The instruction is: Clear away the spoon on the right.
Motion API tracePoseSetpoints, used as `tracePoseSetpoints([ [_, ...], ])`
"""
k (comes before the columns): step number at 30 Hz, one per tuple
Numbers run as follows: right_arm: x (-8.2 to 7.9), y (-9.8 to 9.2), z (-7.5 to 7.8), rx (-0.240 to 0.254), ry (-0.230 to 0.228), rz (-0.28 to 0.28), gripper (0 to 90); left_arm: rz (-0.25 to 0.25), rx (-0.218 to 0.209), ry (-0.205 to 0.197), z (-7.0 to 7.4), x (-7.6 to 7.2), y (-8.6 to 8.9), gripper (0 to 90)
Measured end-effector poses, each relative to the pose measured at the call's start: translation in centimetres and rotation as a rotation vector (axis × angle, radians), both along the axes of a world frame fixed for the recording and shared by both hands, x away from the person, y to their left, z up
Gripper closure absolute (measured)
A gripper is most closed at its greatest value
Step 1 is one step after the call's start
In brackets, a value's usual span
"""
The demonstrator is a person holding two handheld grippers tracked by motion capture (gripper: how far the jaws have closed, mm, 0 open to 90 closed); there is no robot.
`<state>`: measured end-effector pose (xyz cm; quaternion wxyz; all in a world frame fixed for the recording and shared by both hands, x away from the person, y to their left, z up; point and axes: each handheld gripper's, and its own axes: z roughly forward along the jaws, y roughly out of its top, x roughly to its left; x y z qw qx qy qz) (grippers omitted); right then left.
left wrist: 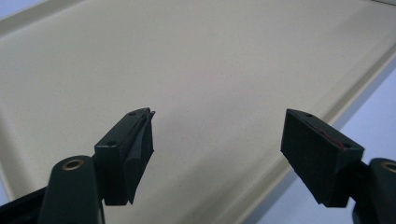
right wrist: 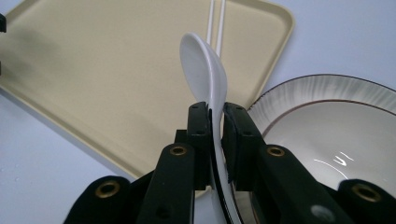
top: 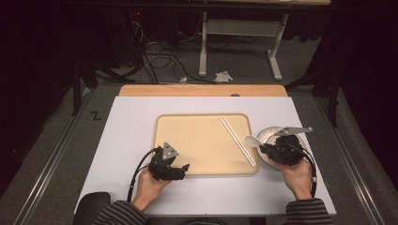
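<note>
A beige tray (top: 187, 140) lies in the middle of the white mat. A pair of white chopsticks (top: 237, 138) rests slantwise on its right side. My right gripper (top: 263, 149) is shut on the handle of a white ceramic spoon (right wrist: 205, 70), whose bowl end points up and toward the tray's right edge. A white bowl with a dark rim (right wrist: 336, 126) sits on the mat right of the tray, under that gripper. My left gripper (left wrist: 219, 126) stands open over the tray's (left wrist: 210, 56) near left part, nothing between its jaws.
The white mat (top: 131, 122) covers most of the table, with a wooden strip (top: 202, 90) showing at the far edge. Beyond it, cables and the legs of a desk (top: 202, 51) stand on the floor.
</note>
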<state>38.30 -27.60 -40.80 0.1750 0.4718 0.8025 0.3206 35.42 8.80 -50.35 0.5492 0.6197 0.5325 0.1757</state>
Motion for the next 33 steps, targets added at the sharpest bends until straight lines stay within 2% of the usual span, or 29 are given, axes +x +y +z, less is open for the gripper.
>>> tracePoseSetpoints([
  [3, 0.1, 0.5, -0.1, 0.006, -0.003, 0.020, 83.0, -0.005, 0.002, 0.000, 0.0, -0.2, -0.1, 24.8],
  [10, 0.3, 1.9, -0.5, 0.008, 0.011, 0.058, 82.9, 0.000, -0.016, 0.029, 0.1, 0.1, 0.1, 24.4],
  [19, 0.9, 3.7, -1.1, 0.009, 0.032, 0.090, 82.9, 0.006, -0.034, 0.030, 0.2, 0.2, 0.1, 23.6],
  [29, 2.1, 6.1, -2.3, -0.001, 0.056, 0.108, 82.9, 0.009, -0.022, 0.026, 0.0, 0.3, 0.1, 23.8],
  [33, 2.7, 6.6, -2.8, -0.007, 0.068, 0.112, 83.0, 0.002, -0.004, 0.030, -0.2, 0.3, -0.1, 23.8],
])
